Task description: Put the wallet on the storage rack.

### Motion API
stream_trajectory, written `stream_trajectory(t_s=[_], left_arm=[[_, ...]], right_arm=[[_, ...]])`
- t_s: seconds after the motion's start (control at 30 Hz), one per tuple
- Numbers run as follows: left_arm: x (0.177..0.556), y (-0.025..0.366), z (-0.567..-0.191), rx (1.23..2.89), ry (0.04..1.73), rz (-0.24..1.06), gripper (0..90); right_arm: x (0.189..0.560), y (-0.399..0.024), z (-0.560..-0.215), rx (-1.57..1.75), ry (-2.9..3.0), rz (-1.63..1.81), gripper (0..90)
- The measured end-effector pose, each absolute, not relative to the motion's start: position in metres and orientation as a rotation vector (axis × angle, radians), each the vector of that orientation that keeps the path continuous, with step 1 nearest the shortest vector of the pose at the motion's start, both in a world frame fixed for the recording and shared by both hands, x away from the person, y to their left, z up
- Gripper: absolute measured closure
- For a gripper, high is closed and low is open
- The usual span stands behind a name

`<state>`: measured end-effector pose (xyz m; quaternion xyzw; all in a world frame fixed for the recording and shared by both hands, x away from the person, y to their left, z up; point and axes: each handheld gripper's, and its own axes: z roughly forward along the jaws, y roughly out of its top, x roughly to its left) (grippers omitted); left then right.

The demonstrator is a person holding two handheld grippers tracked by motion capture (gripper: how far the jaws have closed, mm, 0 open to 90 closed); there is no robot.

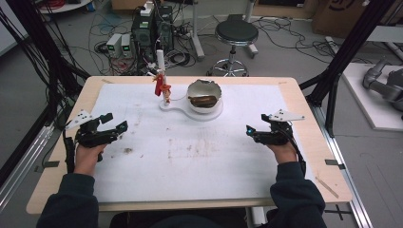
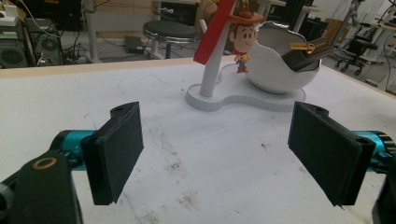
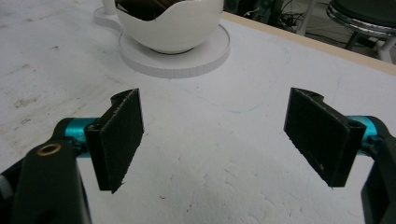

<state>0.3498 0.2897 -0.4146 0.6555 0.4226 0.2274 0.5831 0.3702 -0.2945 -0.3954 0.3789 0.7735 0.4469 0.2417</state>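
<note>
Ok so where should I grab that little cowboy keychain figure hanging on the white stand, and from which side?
Probably pinch the cowboy figure across its body, below the hat brim, coming in level from the person's side. It hangs free beside the white post, with the egg-shaped bowl close on its other flank. The open left gripper looks better placed.

I see the bowl (image 1: 204, 92) on its stand (image 1: 209, 115) at the table's (image 1: 304, 142) far middle, a figurine (image 1: 162, 85) hanging just left of it, my left gripper (image 1: 114, 124) and right gripper (image 1: 254, 127) nearer, well apart
</note>
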Motion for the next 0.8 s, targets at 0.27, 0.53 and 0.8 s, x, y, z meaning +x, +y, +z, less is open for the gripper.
stream_trajectory(t_s=[0.27,0.53,0.8], left_arm=[[0.3516,0.289,-0.4159,1.51,0.986,0.52,18.1],[0.354,0.2868,-0.4187,1.529,0.989,0.507,18.3],[0.3555,0.286,-0.4209,1.546,0.996,0.498,18.3]], right_arm=[[0.3605,-0.2999,-0.396,1.058,2.091,1.203,20.2],[0.3611,-0.3022,-0.4005,1.079,2.093,1.187,20.2],[0.3604,-0.3023,-0.4005,1.088,2.095,1.196,20.2]])
